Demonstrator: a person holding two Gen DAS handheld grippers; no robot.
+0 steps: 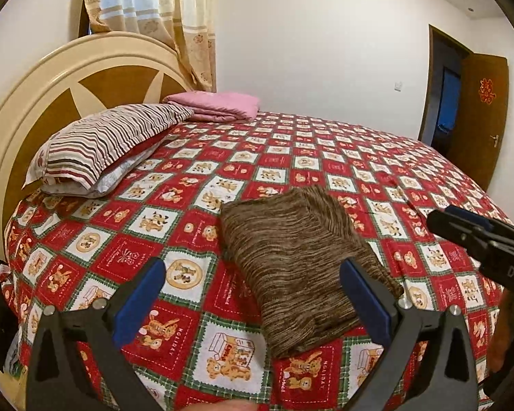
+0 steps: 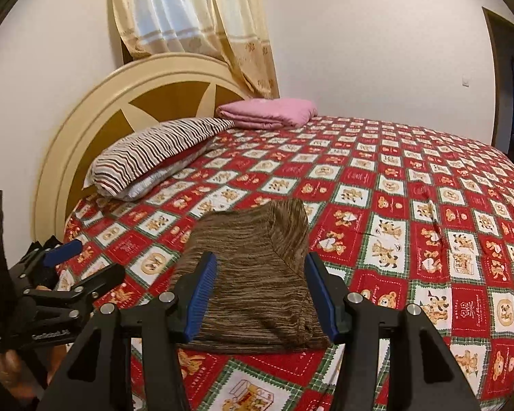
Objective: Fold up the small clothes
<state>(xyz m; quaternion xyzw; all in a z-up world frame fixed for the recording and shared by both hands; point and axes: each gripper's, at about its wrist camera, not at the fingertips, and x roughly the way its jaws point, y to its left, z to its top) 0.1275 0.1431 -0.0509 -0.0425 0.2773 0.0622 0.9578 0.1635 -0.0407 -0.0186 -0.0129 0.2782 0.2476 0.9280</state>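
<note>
While both jaws gape empty, folded brown garment [image 1: 298,267] [image 2: 257,274] lies just ahead.

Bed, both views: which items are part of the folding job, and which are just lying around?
Job:
- brown knit garment, folded on the bedspread
- left tongs, open
- right tongs, open

Lying about:
- striped pillow
- pink folded blanket
- curtain
- headboard

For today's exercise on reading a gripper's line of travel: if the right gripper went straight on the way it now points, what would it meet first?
Most likely the folded brown knitted garment on the red patchwork bedspread: the open right gripper frames it directly ahead and below. Its height above the cloth is unclear.
</note>
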